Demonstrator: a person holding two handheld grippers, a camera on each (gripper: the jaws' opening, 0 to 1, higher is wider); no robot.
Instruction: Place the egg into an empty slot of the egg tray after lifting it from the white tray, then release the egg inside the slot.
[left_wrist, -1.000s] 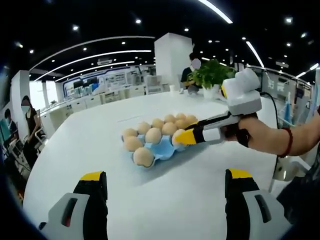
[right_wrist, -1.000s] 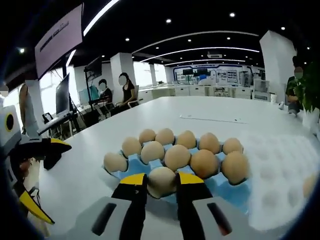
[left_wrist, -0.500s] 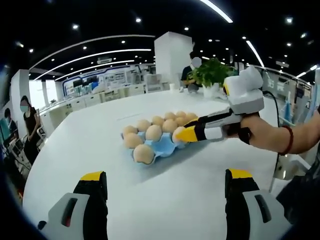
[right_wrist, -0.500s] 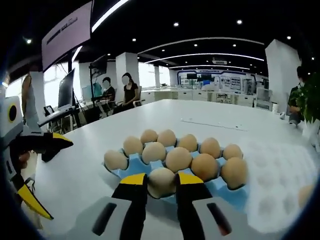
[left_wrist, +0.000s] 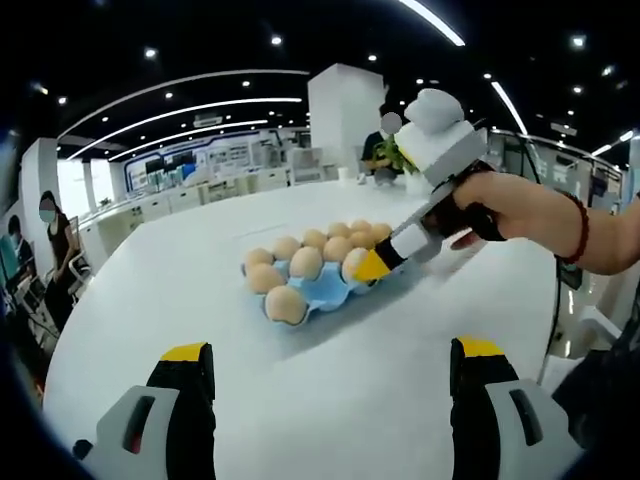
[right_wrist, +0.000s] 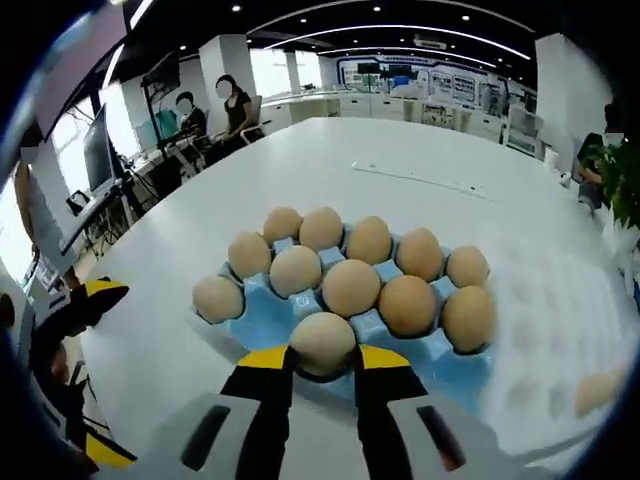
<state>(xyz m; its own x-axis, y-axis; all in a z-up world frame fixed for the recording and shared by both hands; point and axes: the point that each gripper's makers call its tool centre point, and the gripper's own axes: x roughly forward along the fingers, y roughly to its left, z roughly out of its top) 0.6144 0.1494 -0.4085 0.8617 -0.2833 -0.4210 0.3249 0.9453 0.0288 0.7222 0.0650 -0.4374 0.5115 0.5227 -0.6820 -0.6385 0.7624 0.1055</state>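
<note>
Between right gripper (right_wrist: 320, 358) jaws: egg (right_wrist: 322, 345) clamped, low over blue egg tray (right_wrist: 447, 371) near edge, among seated eggs. Beyond, white tray (right_wrist: 560, 330) just beside it. Left gripper (left_wrist: 330, 355) spread wide, holding nothing, above white table (left_wrist: 170, 290).

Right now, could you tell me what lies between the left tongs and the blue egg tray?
Only bare white table lies between the left tongs and the blue egg tray, in the left gripper view.

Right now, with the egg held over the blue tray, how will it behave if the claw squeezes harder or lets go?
The egg looks thin-shelled, so a harder squeeze from the right claw would probably crack it. Being round and smooth, it may slip or roll if released outside a slot of the tray.
</note>
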